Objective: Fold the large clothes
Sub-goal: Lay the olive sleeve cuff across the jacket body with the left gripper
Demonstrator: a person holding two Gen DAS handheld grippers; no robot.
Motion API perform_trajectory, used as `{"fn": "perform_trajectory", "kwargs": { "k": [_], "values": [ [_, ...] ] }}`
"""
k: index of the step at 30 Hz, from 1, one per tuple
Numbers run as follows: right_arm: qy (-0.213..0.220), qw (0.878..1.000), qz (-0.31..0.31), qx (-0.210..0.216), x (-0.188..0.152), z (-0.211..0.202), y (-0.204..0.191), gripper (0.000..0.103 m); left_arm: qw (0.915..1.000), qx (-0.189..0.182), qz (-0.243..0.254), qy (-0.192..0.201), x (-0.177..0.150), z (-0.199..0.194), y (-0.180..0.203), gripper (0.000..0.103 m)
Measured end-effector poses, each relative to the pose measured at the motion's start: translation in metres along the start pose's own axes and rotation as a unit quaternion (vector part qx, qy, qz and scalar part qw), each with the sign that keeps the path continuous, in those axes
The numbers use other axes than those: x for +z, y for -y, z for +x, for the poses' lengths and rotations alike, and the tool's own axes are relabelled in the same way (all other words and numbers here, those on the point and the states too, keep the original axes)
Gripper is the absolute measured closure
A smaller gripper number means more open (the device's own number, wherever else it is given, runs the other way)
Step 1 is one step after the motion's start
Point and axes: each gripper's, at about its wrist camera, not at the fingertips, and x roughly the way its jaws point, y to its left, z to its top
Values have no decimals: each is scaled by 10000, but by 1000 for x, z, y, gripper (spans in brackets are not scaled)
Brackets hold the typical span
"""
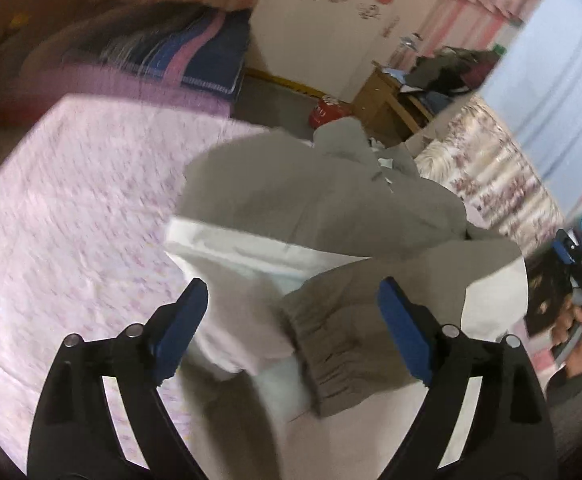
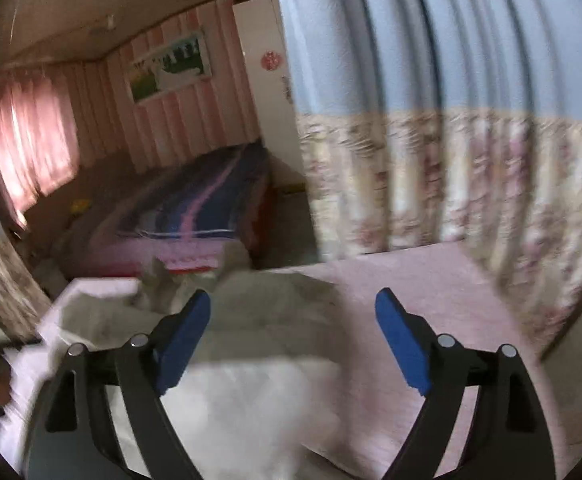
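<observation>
On bed (image 1: 71, 200): I count one jacket (image 1: 311, 200).
Left gripper (image 1: 291, 328): wide open, cuff (image 1: 331, 352) between, unpinched.
Right gripper (image 2: 293, 332): wide open, empty.

- Garment (image 1: 311, 200) ahead of the left claw (image 1: 293, 320): matt grey-brown cloth, white lining, gathered cuff.
- Bed sheet (image 1: 71, 200) beneath: pale pink, faintly crinkled cloth.
- Claw pads (image 1: 403, 328): matt blue; frame smooth black plastic.
</observation>
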Motion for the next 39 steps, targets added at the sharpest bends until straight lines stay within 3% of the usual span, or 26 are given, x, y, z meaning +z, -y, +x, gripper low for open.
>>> {"fn": "perform_trajectory", "kwargs": {
  "k": [3, 9, 13, 15, 20, 22, 25, 28, 29, 30, 31, 33, 34, 36, 39],
  "values": [
    [-804, 9959, -320, -271, -36, 44, -8, 18, 9996, -189, -203, 3, -14, 12, 7, 16],
    [-1766, 9829, -350, -388, -116, 60, 20, 18, 9998, -22, -37, -181, -45, 30, 20, 16],
    [-2007, 9729, -992, -571, -125, 51, 11, 19, 9996, 114, 84, -240, -56, 38, 25, 14],
    [-1928, 9724, -1125, -683, -118, 41, 10, 19, 9993, 211, 238, -220, -60, 38, 32, 14],
    [-811, 9899, -1136, -259, -75, -1, -2, 17, 9989, 205, 406, -72, -56, 30, 47, 13],
    [-595, 9915, -1141, -207, -56, 2, -10, 15, 9991, 159, 390, -72, -51, 31, 50, 9],
    [-734, 9901, -1163, -280, -48, 30, -16, 13, 9985, 9, 435, -323, -46, 51, 59, 3],
    [-1072, 9847, -1075, -851, -64, 61, -13, 13, 9965, 386, 603, -431, -48, 72, 70, 3],
    [-1143, 9853, -985, -807, -67, 67, -7, 18, 9950, 558, 735, -374, -50, 77, 75, 4],
    [-1216, 9863, -860, -714, -75, 70, -3, 37, 9945, 643, 768, -310, -51, 79, 77, 20],
    [-1232, 9874, -761, -639, -77, 71, 1, 46, 9943, 628, 804, -293, -51, 81, 78, 50],
    [-1161, 9908, -591, -355, -76, 66, 6, 72, 9942, 509, 916, -252, -49, 77, 80, 71],
    [-1102, 9915, -621, -322, -73, 61, 5, 82, 9936, 536, 980, -181, -47, 72, 82, 75],
    [-877, 9929, -748, -287, -63, 48, -5, 90, 9889, 750, 1278, 56, -38, 53, 94, 75],
    [-649, 9927, -977, -276, -49, 42, -26, 90, 9815, 998, 1596, 347, -15, 29, 105, 75]
  ]
}}
